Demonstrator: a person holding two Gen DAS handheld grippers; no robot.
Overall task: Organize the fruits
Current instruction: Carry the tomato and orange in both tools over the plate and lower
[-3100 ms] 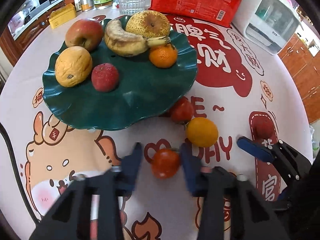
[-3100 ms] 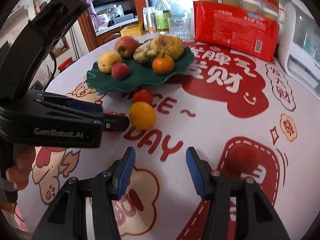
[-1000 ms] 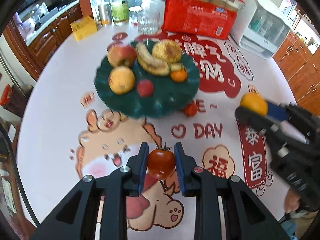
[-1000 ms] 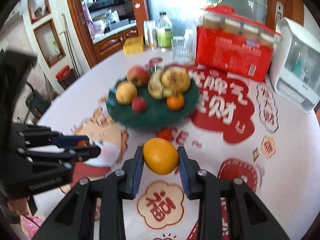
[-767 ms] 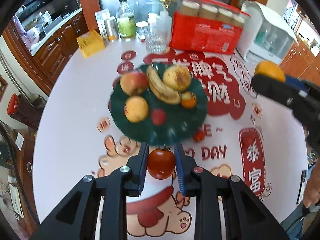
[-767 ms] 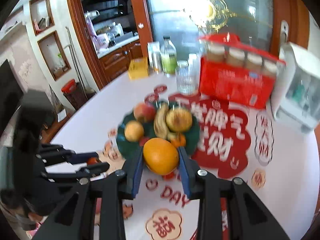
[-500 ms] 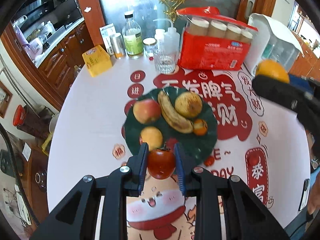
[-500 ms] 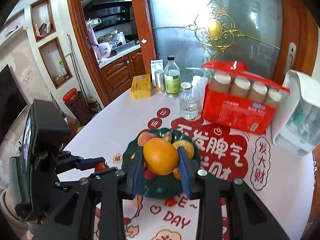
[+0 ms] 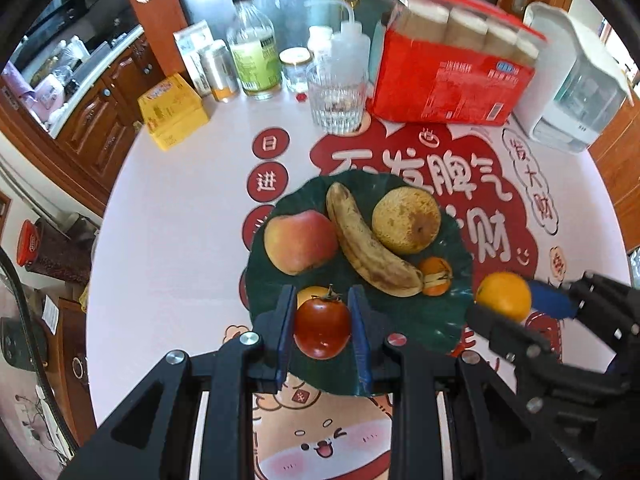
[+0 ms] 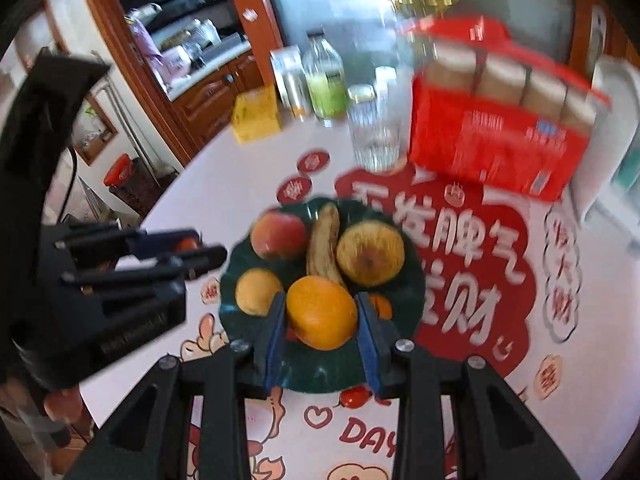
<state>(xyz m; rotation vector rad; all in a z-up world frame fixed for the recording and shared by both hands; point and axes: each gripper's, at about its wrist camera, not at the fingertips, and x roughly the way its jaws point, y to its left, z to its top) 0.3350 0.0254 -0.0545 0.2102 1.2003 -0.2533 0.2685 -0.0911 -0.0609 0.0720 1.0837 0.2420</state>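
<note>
Left hand-held gripper [image 9: 322,330], black frame with blue pads, clamped on a round red tomato with green calyx [image 9: 322,328]; tomato held in the air above the near rim of the dark green wavy-edged plate [image 9: 452,320]. Right hand-held gripper [image 10: 322,314], same build, clamped on a round orange citrus fruit [image 10: 322,312], also held over the plate's near side. In the left wrist view the right hand-held gripper enters from the right with the orange between its pads, just beside the plate's right edge.

On the plate: red-yellow apple [image 9: 300,242], brown-spotted overripe banana [image 9: 370,254], speckled yellow-brown pear [image 9: 406,220], small mandarin [image 9: 436,276], round yellow fruit [image 10: 258,292] at the near left. One small red tomato [image 10: 354,397] lies on the worktop just off the plate's near rim.

Round worktop [image 9: 180,220] carries a white cloth with red print: large Chinese characters, partly readable "发脾气" and "发大财"; small red discs "日" and "进"; "DAY" plus a heart in the right wrist view; cartoon dog face near the left hand-held gripper.

Far side: ribbed clear drinking glass [image 9: 337,96], red plastic pack of paper cups [image 9: 452,84] with small unreadable print and barcode, white plastic appliance with clear window [image 9: 576,92], yellow box [image 9: 173,110], bottle with green label [image 9: 256,64], white squeeze bottle [image 9: 350,42]. Those labels too small to read. Right wrist view motion-blurred.
</note>
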